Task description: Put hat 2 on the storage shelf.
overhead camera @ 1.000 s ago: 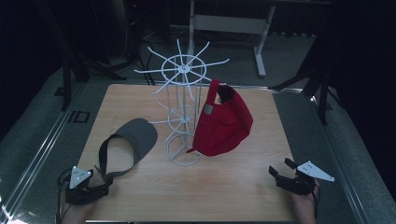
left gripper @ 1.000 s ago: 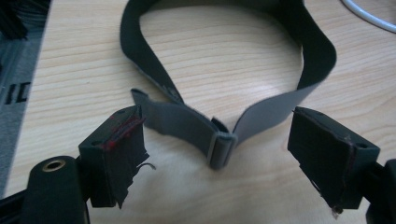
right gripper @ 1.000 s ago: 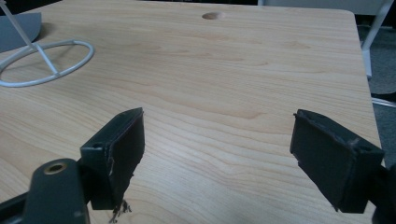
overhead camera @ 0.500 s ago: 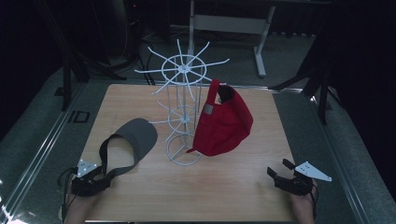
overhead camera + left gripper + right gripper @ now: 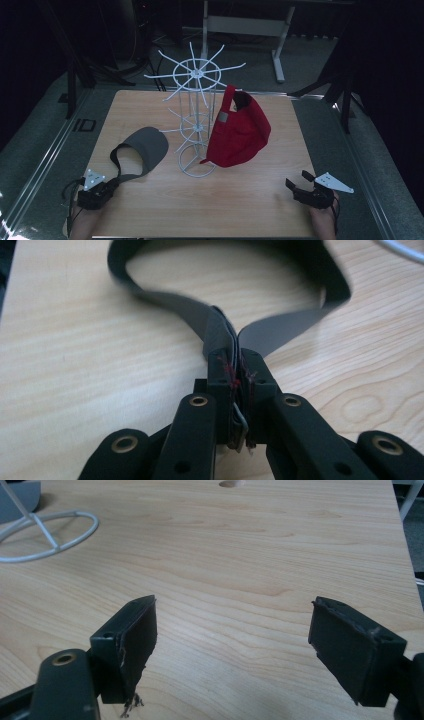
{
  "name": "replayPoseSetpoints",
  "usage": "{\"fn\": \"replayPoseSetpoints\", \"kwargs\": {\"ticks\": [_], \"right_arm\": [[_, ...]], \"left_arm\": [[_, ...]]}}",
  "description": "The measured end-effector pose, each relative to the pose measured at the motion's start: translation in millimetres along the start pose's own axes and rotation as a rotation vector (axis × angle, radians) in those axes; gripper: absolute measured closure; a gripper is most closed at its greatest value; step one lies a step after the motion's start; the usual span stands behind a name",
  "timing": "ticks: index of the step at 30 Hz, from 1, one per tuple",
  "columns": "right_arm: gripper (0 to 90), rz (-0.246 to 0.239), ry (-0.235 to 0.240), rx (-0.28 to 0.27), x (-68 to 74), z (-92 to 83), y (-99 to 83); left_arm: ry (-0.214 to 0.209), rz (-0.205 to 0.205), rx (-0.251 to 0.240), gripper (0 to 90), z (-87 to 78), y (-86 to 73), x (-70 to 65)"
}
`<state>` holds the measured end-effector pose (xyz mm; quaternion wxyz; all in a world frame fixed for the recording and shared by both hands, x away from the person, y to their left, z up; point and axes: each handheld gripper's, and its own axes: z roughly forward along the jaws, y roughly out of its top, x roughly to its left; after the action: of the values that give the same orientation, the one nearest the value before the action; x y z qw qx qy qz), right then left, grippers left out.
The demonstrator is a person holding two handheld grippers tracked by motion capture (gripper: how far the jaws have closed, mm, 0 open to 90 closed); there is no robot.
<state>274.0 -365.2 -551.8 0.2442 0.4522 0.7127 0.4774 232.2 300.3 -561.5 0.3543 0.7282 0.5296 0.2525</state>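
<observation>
- My left gripper (image 5: 235, 377) was clamped on the rear strap (image 5: 220, 330) of the grey visor (image 5: 142, 147); its jaws had just been closing, and the strap sat pinched between the pads with a small metal buckle (image 5: 240, 425) showing low between them.
- My right gripper (image 5: 302, 187) sat near the table's front right corner with its jaws spread wide and nothing between them.
- The visor lay flat on the table (image 5: 250, 200) at front left, brim toward the rack (image 5: 196, 120), strap loop toward my left hand (image 5: 82, 222).
- The white wire rack stood mid-table on a ring base, and a red cap (image 5: 237, 132) hung on its right side.
- The table was pale wood grain; a grey floor ran round it, and the room behind was dark, with a white stand (image 5: 240, 25) and black legs at the back.
- The left gripper view gave me the pinch itself: the strap folded double in the jaws, red fibres on the pads (image 5: 227, 372), and the loop open on the wood beyond.
- The right gripper view showed frayed pad (image 5: 137, 645) edges, the rack's base ring (image 5: 50, 535) at upper left, and a knot in the wood (image 5: 231, 483) at the top edge.
- The high view alone placed both grippers, the cap and the room together.
</observation>
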Motion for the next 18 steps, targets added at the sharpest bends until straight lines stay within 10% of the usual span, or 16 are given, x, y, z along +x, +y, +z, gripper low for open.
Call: {"fn": "replayPoseSetpoints", "kwargs": {"ticks": [18], "right_arm": [[19.1, 0.010, -0.041, -0.021, -4.1, -4.2, -0.5]], "left_arm": [[-0.100, 0.156, -0.191, 85.9, -27.3, 37.0, -2.0]]}}
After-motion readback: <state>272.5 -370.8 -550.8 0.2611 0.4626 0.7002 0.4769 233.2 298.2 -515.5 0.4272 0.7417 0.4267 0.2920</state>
